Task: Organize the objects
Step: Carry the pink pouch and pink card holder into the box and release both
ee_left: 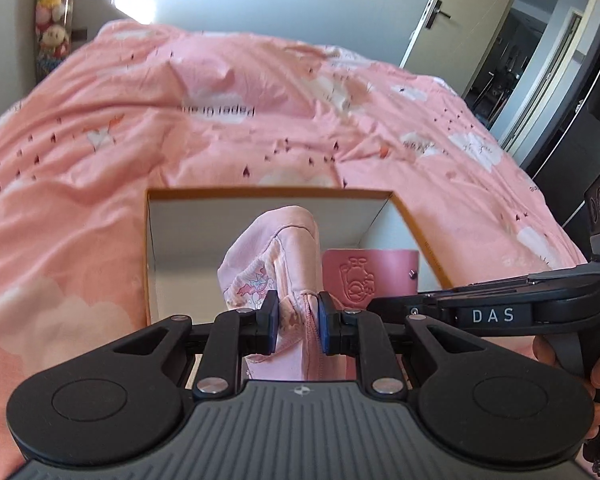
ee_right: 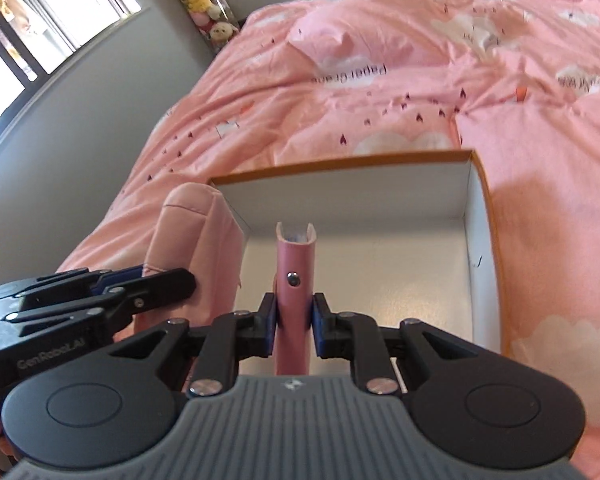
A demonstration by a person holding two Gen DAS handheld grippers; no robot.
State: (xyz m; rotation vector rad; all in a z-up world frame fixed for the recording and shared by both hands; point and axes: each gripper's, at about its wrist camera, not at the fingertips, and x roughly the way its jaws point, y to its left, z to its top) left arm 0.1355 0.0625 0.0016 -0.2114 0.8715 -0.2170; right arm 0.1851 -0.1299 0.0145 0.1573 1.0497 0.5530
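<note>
Holding two items over the open box (ee_right: pixel 476 216) on the pink duvet (ee_left: pixel 80 168); everything below is placed relative to that box.

Left of the box, in the right wrist view: wall and window, with a column of plush toys (ee_right: pixel 204 4) beyond its far-left corner.

Left gripper (ee_left: pixel 298 316): pads pinched on a soft pink pouch (ee_left: pixel 276 248), gripping near the zipper seam. The pouch rises from the grip and sits at the box's left wall; in the right wrist view it (ee_right: pixel 188 240) looks to be outside or straddling that wall, while the left wrist view shows it against the white interior. Can't tell which side of the wall it's on.

Right gripper (ee_right: pixel 294 320): pads pressed onto a stiff pink wallet (ee_right: pixel 294 264), held edge-on with the snap facing the camera, over the middle of the box floor. The left wrist view shows its embossed face (ee_left: pixel 358 280) inside the box, right of the pouch.

Right of the box: just duvet; door (ee_left: pixel 452 12) well beyond.

Risks, my judgement:
- Pouch is floppy; it could snag on the left wall, drape over it, or drag the light box sideways.
- Grippers sit close, so the bodies could collide if both go down together.
- Wallet released on edge will probably tip over.
- Soft bedding means the box could tilt under any push.
</note>
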